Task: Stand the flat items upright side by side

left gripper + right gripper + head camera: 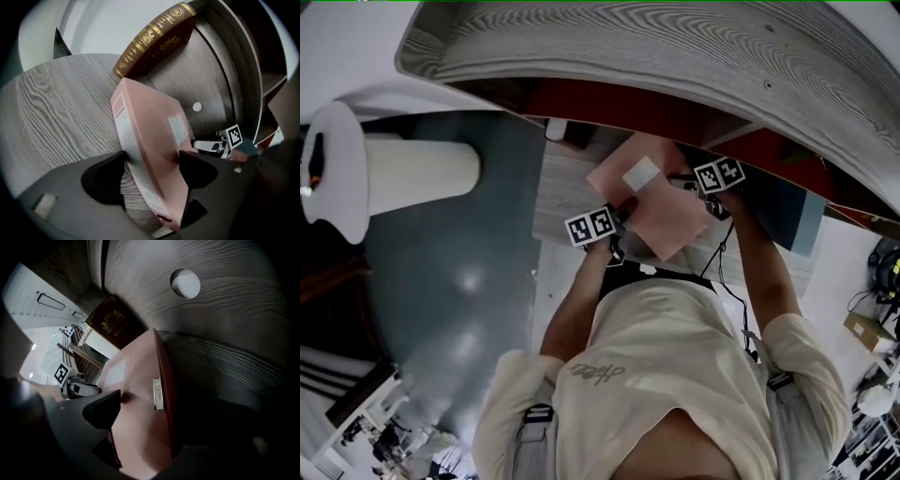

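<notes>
On the shelf, the box is tilted up.
It is held half raised, likely for standing beside the book at 12 o'clock; it is clamped by the left gripper, jaws wide, at 8 o'clock and by the right gripper at 2.

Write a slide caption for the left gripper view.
A pink box file between the jaws of the left gripper on a wood-grain shelf, a brown gold-lettered book behind it.
</notes>
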{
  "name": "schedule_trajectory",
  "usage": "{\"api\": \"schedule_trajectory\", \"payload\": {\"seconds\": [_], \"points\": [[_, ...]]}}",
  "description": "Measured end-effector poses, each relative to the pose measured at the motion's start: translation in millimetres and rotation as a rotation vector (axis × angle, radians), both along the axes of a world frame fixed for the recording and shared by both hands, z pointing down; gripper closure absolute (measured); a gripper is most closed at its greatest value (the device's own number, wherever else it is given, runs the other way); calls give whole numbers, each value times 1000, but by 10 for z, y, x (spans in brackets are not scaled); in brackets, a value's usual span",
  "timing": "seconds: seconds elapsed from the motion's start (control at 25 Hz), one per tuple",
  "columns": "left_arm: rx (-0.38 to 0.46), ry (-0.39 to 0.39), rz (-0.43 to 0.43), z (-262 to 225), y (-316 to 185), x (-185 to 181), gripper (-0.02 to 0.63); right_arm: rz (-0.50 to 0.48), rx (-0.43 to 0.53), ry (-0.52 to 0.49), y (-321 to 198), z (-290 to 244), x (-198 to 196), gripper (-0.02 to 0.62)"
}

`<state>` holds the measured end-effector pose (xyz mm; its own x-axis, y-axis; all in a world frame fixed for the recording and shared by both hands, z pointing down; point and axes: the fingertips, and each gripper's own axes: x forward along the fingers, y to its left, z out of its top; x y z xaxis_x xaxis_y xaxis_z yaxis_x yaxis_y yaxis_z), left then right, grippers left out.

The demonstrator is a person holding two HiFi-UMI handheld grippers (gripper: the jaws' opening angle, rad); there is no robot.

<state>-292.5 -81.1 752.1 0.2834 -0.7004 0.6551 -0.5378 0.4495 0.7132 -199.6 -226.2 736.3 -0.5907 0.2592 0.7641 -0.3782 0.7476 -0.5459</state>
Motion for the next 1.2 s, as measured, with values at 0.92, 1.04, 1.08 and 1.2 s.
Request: {"api": "schedule_trajectory", "payload": {"seconds": [0.92,1.04,1.08,1.2], "points": [[277,-318,218,-967,-22,-113,273,83,285,-194,389,-764,390,270],[348,-363,232,-1159,15,-78,280,73,327,-204,459,-836,489,275],[372,-371,236,-1215,33,-64,287,69,344,-206,481,-864,517,276],[438,-392,258,-1376,99,-15,301,60,402,-227,550,-1001,563,278]]}}
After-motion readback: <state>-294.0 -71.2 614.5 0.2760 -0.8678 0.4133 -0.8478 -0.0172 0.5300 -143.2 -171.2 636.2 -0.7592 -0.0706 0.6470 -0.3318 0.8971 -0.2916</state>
